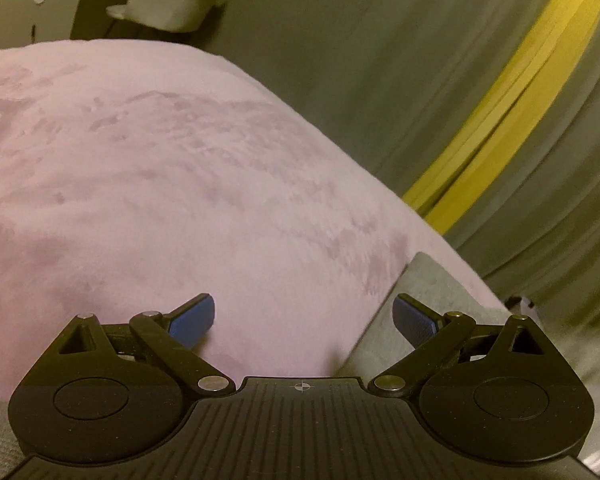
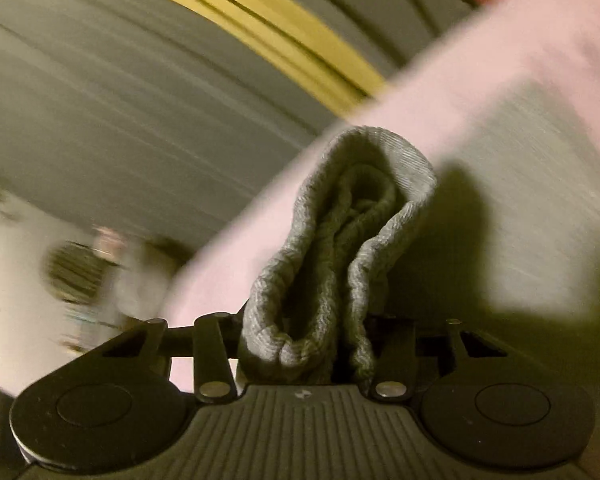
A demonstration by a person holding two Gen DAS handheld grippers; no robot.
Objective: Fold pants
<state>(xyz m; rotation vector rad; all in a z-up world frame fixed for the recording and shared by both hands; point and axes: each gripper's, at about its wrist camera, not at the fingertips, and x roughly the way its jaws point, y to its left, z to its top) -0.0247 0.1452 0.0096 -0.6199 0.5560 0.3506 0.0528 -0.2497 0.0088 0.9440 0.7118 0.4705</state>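
A home bedroom: a bed under a fluffy pink blanket (image 1: 148, 168), grey curtains (image 1: 380, 40) with a yellow stripe (image 1: 512, 108), and a white plush cushion (image 1: 176, 0) behind.

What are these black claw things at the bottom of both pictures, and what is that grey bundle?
Each picture comes from a camera mounted on a handheld gripper, looking forward along its two fingers; a person holds one in each hand. The left view shows the left gripper open and empty above a pink blanket, with a flat part of the grey pants lying on the blanket beside it. The right view shows the right gripper closed on a bunched, ribbed part of the same pants, lifting it for folding. That view is blurred.
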